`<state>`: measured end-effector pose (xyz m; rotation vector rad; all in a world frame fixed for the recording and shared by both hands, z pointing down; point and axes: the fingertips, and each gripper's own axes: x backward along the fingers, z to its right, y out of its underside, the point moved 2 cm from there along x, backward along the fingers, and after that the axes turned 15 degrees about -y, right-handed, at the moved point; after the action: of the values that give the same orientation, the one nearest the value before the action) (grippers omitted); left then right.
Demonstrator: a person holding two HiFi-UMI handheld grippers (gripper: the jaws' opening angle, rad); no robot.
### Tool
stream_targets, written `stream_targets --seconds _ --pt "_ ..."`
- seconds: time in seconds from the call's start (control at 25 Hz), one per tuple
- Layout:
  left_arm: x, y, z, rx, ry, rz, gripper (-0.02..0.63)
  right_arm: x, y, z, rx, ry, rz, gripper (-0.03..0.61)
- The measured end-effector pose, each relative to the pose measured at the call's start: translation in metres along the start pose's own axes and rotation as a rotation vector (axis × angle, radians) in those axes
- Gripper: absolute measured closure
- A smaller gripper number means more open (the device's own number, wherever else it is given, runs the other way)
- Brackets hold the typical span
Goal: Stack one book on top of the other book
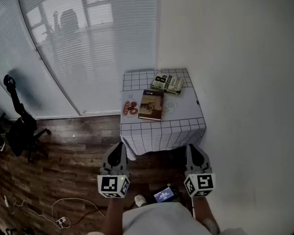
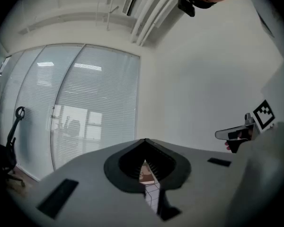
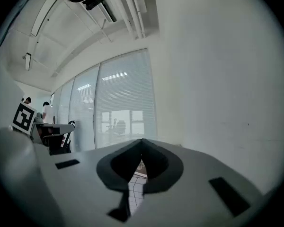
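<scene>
a small table (image 1: pixel 162 127) under a white checked cloth (image 1: pixel 152 136) stands in the corner of the room, with a plain white wall (image 1: pixel 235 72) at its right and far sides and a window with closed blinds (image 1: pixel 88 43) to its left. two books lie flat on the table, not stacked. the brown book (image 1: pixel 151 105) sits about the middle of the table, its long side running from the near edge toward the far one. the pale book (image 1: pixel 167 82) with a large printed "8" lies at the far side of the table, turned at a slant. the pale book's near corner comes just beside the brown book's far right corner; whether they touch cannot be made out. left of the brown book, a reddish printed shape (image 1: pixel 130 107) shows on the cloth. both tools are held on the near side of the table, well apart from the books and over the wooden floor (image 1: pixel 73 151). the left tool (image 1: pixel 121 146) points level at the table's near left corner, and the left gripper view shows the left tool (image 2: pixel 145 144) with its jaws closed together on nothing. the right tool (image 1: pixel 191 147) points level at the table's near right corner, and the right gripper view shows the right tool (image 3: pixel 142 143) with its jaws likewise shut and empty. an office chair (image 1: pixel 19 126) stands well to the left of the table, and cables (image 1: pixel 63 218) lie on the floor near the person.
</scene>
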<state>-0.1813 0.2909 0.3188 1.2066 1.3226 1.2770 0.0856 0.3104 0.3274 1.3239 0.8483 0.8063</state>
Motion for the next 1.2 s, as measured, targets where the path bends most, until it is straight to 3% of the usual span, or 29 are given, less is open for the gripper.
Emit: stream_targets --seconds 0.16,0.52,0.68,0.8,1.2 --pt "0.0 0.002 0.008 0.006 0.048 -0.007 0.606 0.0 0.001 0.001 -0.001 -0.004 -0.002 0.572" --pt "-0.008 0.006 0.018 0.056 0.053 -0.044 0.606 0.0 0.002 0.012 -0.022 -0.026 -0.004 0.572" --pt "-0.011 0.006 0.03 0.018 0.038 -0.039 0.606 0.002 0.002 0.013 -0.058 -0.117 0.04 0.571" --pt "-0.011 0.006 0.045 -0.024 0.045 -0.031 0.606 0.007 0.004 0.021 -0.068 -0.119 0.039 0.571" --pt "-0.008 0.016 0.069 -0.005 0.046 -0.037 0.606 0.019 0.012 0.052 -0.071 -0.11 0.029 0.571"
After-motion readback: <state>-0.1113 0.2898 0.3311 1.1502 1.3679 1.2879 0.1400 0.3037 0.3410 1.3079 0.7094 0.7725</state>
